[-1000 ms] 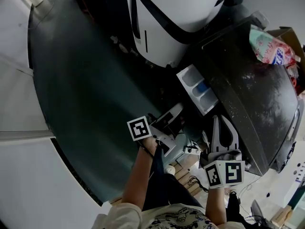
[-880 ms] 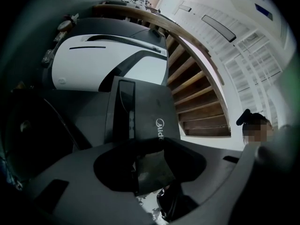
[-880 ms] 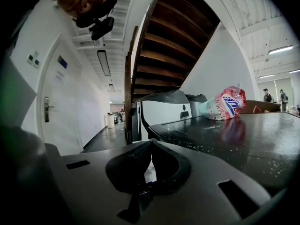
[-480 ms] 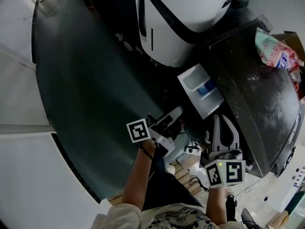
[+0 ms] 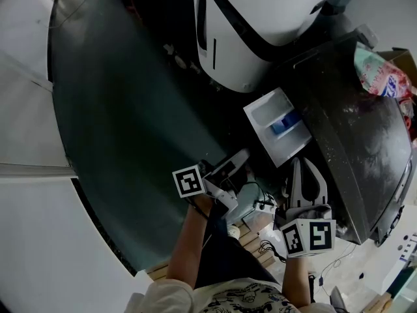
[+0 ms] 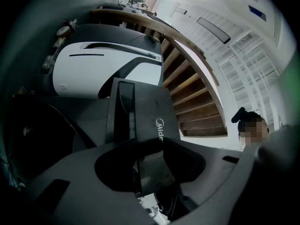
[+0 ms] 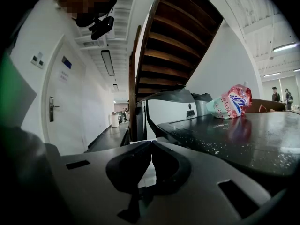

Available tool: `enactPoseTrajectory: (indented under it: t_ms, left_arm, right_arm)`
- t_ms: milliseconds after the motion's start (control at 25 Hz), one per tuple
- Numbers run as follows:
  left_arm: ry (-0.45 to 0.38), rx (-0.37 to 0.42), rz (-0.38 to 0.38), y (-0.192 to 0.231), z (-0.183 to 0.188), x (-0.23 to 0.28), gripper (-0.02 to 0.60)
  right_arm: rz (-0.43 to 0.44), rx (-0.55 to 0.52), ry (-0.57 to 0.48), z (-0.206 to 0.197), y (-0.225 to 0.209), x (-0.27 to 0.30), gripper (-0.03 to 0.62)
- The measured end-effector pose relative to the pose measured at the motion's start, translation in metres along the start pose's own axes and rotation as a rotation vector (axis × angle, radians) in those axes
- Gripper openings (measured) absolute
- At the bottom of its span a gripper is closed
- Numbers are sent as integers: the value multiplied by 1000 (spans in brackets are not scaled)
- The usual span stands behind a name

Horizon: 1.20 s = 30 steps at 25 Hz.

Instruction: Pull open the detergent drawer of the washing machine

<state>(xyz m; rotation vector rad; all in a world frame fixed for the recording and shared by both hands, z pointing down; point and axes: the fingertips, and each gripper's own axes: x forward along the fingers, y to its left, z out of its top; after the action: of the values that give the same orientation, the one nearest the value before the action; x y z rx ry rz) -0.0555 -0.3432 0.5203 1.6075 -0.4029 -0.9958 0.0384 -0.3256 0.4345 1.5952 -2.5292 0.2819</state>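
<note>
We read the pull as done, or nearly. The detergent drawer (image 5: 279,126) sticks well out from the front of the dark washing machine (image 5: 358,132). Its white tray lies bare from above, with a blue compartment showing. We can't tell whether it is at full travel.

Neither claw is on it. The left claw (image 5: 234,160) sits below the drawer and near it, not touching. Its jaws are partly apart and closing, and nothing is between them. The left gripper view shows only the machine's dark branded panel and a white appliance (image 5: 260,25) beyond.

The right claw (image 5: 305,171) hangs just beside the machine's front edge. Its jaws are tip to tip and it is empty.

A detergent bag (image 5: 381,77) lies on the machine's top, untouched.

As we judge it, little is left beyond perhaps backing the claws off.
</note>
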Motion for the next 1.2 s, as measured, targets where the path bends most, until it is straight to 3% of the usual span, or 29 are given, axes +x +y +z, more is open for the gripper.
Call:
enactPoseTrajectory:
  t_ms: [960,1200]
  left_arm:
    - [-22,11,-14,-6,4,-28,184]
    - [-31,64,87,-2,8,-33,210]
  right_arm:
    - [42,-8,1,-2,22,-2,14]
    - [31,-22,-4,2,18,-4,14]
